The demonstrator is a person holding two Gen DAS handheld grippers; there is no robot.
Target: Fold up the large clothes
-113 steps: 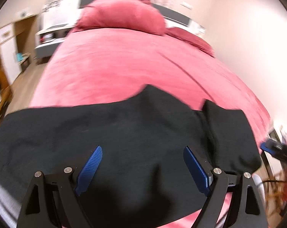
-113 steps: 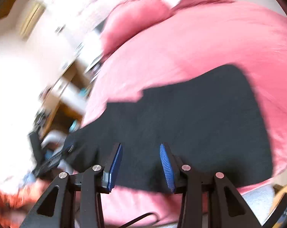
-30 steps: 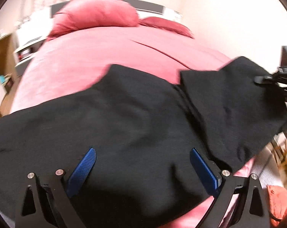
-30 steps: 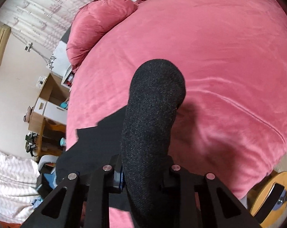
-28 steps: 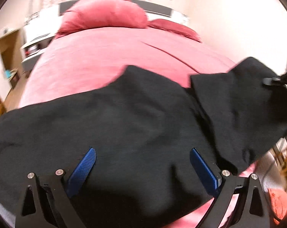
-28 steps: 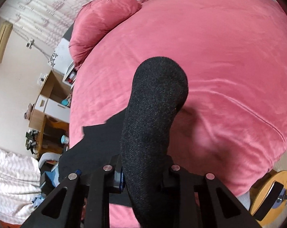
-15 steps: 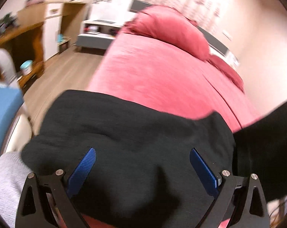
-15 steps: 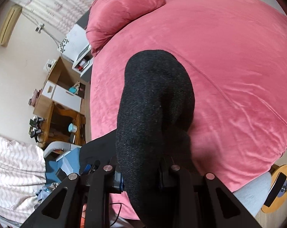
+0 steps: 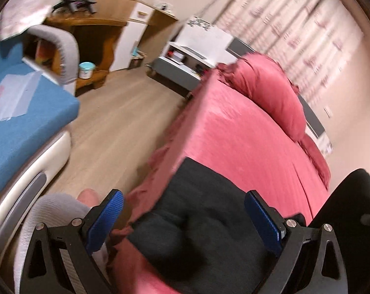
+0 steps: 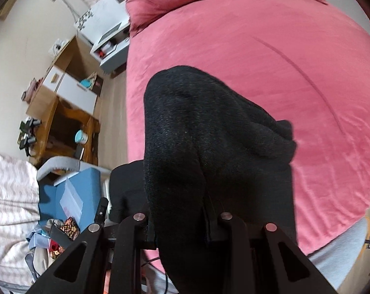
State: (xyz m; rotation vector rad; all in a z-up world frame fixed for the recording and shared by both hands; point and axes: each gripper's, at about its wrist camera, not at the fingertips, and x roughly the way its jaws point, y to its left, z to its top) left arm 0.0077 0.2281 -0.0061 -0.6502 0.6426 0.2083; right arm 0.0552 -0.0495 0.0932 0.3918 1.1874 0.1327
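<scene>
A large black garment [image 9: 204, 223] lies on the near corner of the pink bed [image 9: 236, 137]. My left gripper [image 9: 185, 220] hovers above that corner, jaws wide open and empty, its blue pads [image 9: 105, 216] either side of the cloth. In the right wrist view a thick fold of the same black garment [image 10: 199, 134] rises lifted from between the fingers and hides the pads. My right gripper [image 10: 182, 223] is shut on it, above the pink bed [image 10: 270, 56]. The lifted part also shows at the right edge as black cloth [image 9: 349, 201].
A blue sofa [image 9: 18, 112] with a grey armrest stands left of the bed across a strip of wooden floor [image 9: 126, 122]. A wooden desk [image 9: 91, 31], a white nightstand [image 9: 197, 46] and pink pillows [image 9: 265, 90] lie beyond. A grey-clad knee [image 9: 55, 210] sits below the left fingers.
The left gripper swung left and rolled, from over the middle of the garment to its left corner by the floor. The right gripper carried the lifted fold leftwards, and more cloth bunches up.
</scene>
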